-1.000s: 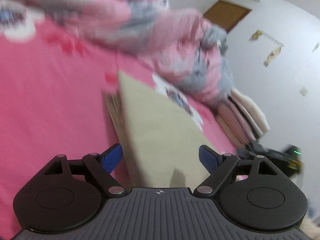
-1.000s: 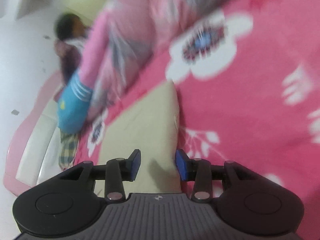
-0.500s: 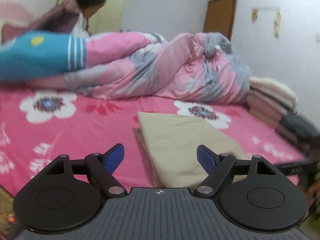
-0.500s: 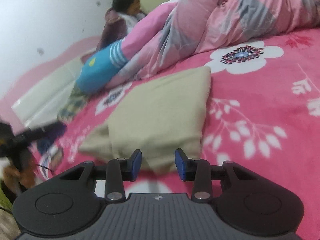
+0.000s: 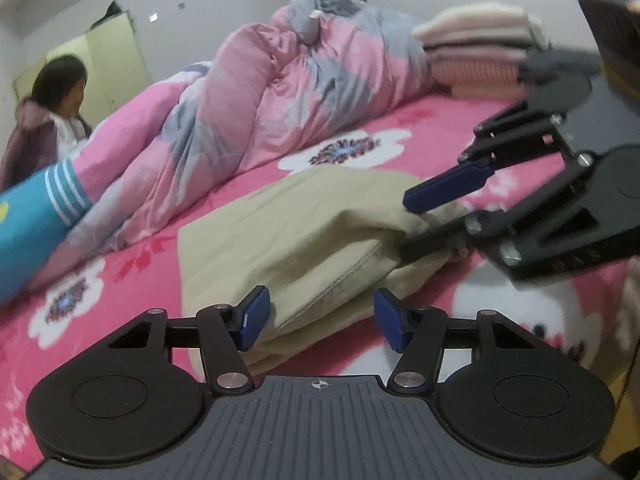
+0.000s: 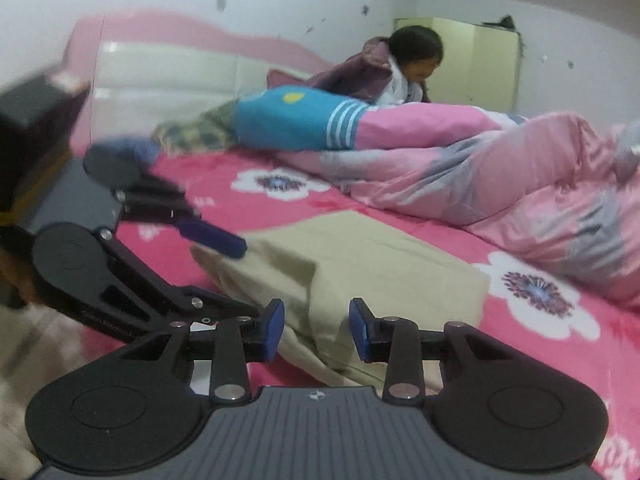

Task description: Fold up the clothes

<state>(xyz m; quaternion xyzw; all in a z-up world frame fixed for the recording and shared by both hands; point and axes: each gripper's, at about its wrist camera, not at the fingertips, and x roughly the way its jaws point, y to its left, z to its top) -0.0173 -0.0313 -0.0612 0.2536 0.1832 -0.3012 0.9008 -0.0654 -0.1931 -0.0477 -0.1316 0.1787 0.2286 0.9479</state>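
Plainly both tools (no readable writing anywhere), lately narrowing, straddle the beige garment (image 5: 320,216) ungripped.

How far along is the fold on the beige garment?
Done: the beige garment already lies folded in layers on the pink bedsheet. In hand: the left gripper and right gripper straddle its near edge, jaws just closing, not yet pinching. Left: grip and make the next fold.
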